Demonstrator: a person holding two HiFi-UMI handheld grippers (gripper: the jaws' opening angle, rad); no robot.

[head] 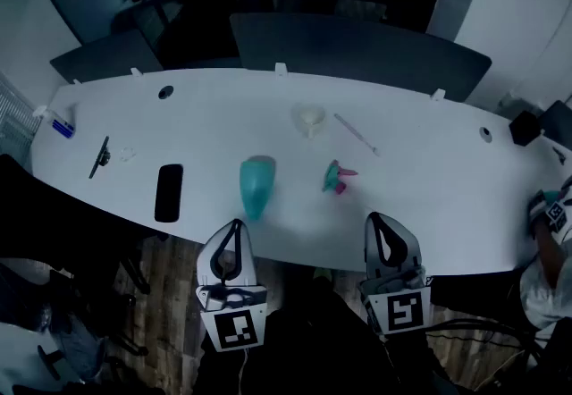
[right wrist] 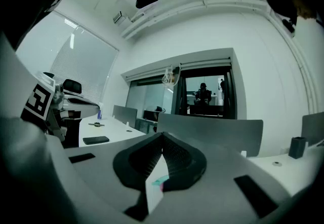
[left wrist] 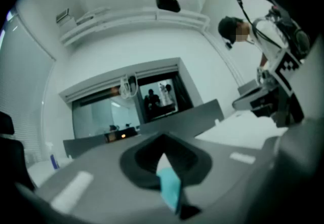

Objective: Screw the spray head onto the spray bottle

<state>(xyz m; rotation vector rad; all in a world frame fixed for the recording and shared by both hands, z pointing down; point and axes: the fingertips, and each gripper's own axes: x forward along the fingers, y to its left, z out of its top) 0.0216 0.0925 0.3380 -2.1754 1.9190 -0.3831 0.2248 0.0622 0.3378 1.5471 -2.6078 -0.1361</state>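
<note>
A teal spray bottle (head: 256, 185) lies on its side on the white table (head: 429, 179), near the front edge. To its right lies the teal and pink spray head (head: 338, 177), apart from the bottle. My left gripper (head: 237, 225) hovers just in front of the bottle, off the table's edge, shut and empty. My right gripper (head: 377, 218) is level with it, a little right of the spray head, also shut and empty. In the left gripper view the closed jaws leave a slit that shows the teal bottle (left wrist: 169, 187). In the right gripper view a sliver of the spray head (right wrist: 161, 182) shows.
A black phone (head: 168, 192) lies left of the bottle. A white cap (head: 310, 120) and a thin tube (head: 357, 133) sit farther back. A black tool (head: 99, 157) and a blue item (head: 63, 127) are at the far left. Another person's gripper (head: 547, 209) is at the right edge.
</note>
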